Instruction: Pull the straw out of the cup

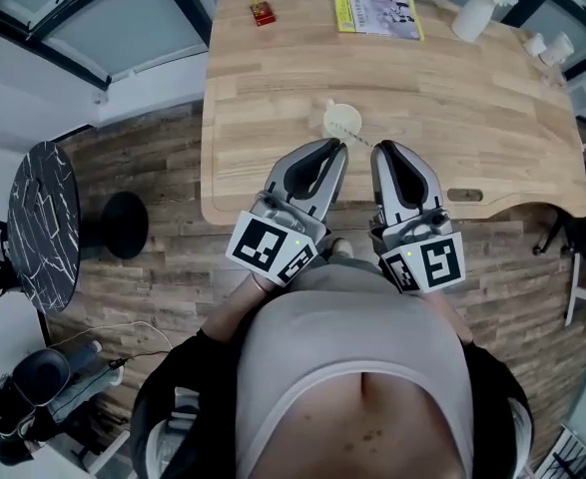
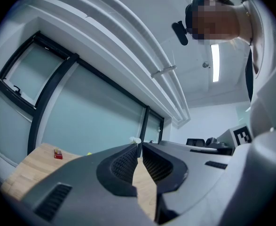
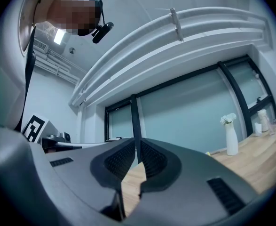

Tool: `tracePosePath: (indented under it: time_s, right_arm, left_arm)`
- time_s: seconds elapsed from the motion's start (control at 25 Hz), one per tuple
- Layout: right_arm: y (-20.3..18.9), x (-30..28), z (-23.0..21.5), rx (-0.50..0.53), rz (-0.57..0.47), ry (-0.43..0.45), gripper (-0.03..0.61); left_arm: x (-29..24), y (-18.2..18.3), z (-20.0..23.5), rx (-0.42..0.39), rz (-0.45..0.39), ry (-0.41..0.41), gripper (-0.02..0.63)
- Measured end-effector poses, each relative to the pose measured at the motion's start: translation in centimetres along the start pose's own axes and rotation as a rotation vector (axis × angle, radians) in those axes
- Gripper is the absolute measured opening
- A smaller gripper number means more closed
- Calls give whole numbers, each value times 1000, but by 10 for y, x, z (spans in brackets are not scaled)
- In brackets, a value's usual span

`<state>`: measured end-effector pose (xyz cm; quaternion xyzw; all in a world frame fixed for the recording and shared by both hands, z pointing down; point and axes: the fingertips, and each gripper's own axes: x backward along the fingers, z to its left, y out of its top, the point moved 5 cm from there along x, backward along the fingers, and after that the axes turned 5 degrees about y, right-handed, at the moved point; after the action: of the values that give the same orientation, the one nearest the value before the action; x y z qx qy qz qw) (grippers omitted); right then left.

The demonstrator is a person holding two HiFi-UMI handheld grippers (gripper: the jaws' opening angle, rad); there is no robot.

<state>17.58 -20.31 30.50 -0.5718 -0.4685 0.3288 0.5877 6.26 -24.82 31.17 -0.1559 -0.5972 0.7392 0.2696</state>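
cup: on table, centre | booklet: behind cup | vase: right of booklet

Pale wood-grain desk; cream cup; white vase; red box; black, white-veined side table; grey left tongs and right tongs.

I hold my left gripper and right gripper side by side, close in front of me, pointing away, both with jaws closed on nothing.
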Motion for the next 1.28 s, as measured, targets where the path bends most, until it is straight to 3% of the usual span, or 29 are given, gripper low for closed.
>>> tracePosePath:
  time_s: [0.28, 0.36, 0.56, 1.28]
  right_arm:
    - [-14, -5, -9, -22, 48, 25, 43]
    - [-21, -8, -11, -35, 67, 39, 130]
    - [-40, -12, -19, -33, 117, 41, 164]
    - [-95, -20, -36, -34, 223, 15, 169]
  left_arm:
    - [-4, -5, 3, 4, 10, 30, 22]
    - [-5, -5, 5, 3, 11, 37, 23]
    - [-2, -6, 7, -4, 22, 59, 22]
    - [28, -4, 21, -19, 30, 177, 22]
